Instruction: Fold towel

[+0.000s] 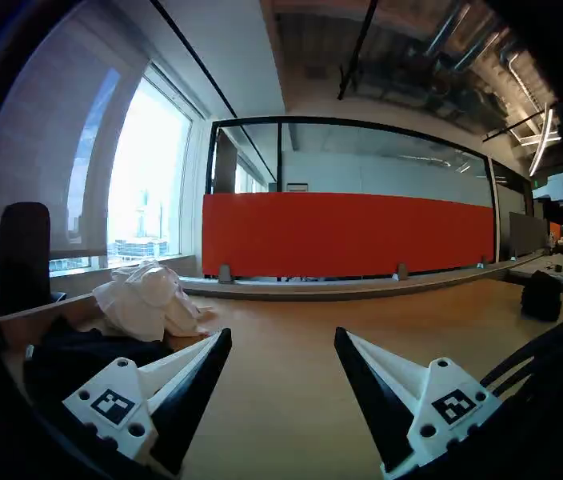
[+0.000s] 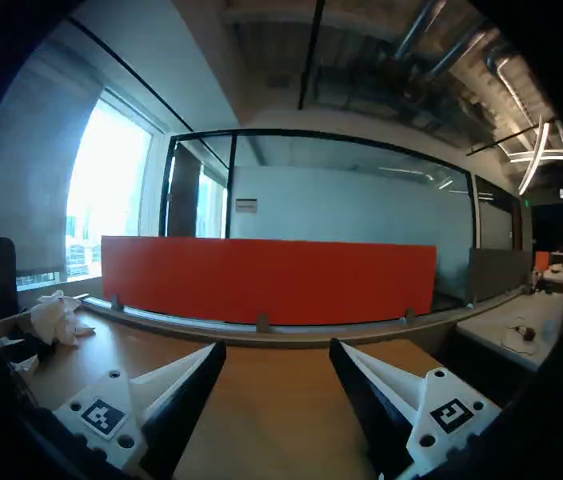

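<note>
- An open office is showing behind a long wooden table (image 1: 297, 308), with daylight coming in through a tall window (image 1: 145, 176) at the far left and bare pipes running along the ceiling.
- An orange partition (image 1: 345, 232) is standing upright along the table's far edge, with glass walls rising behind it.
- The left gripper (image 1: 281, 331) is hovering low over bare wood with its two fingers spread wide apart and nothing between them.
- The right gripper (image 2: 277, 345) is likewise hanging above the table (image 2: 273, 416), with its fingers parted and gripping nothing.
- The towel (image 1: 149, 300), white and crumpled into a loose heap, is lying on the table near the window, ahead and to the left of the left gripper and apart from its fingers.
- In the right gripper view the towel (image 2: 56, 316) is sitting farther off at the left edge, well apart from that gripper, with the orange partition (image 2: 265, 280) stretching across the middle.
- A dark bundle of fabric (image 1: 81, 356) is resting just in front of the towel, beside the left finger.
- A black chair back (image 1: 24, 256) is standing at the far left.
- A small black bag (image 1: 541, 296) is sitting on the table's right side.
</note>
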### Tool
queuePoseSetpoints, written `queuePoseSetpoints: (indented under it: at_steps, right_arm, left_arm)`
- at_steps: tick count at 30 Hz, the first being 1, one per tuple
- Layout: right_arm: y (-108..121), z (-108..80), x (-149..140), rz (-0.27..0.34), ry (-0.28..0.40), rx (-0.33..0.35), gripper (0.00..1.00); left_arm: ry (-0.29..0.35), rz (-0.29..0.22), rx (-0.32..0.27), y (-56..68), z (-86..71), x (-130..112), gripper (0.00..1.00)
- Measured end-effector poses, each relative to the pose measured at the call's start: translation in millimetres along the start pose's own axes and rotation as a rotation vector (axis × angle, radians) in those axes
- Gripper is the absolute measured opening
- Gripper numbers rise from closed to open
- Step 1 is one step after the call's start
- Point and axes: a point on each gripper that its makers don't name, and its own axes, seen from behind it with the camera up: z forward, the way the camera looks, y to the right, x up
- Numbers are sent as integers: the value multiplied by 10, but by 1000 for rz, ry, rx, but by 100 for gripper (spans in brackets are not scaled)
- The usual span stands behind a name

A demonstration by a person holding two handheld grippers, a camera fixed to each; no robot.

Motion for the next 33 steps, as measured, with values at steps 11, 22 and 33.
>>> queuePoseSetpoints:
  at_steps: [11,22,33]
  right_arm:
    - [4,-43,9,-6,3,0,100]
    - [45,-25,-7,-8,10,9,100]
    - [166,31,-93,-8,55,3,100]
  left_arm:
    - [-18,7,8,-23,14,-48,95]
    - [-20,11,7,-20,21,-54,96]
    - [-20,11,7,-17,27,-63,96]
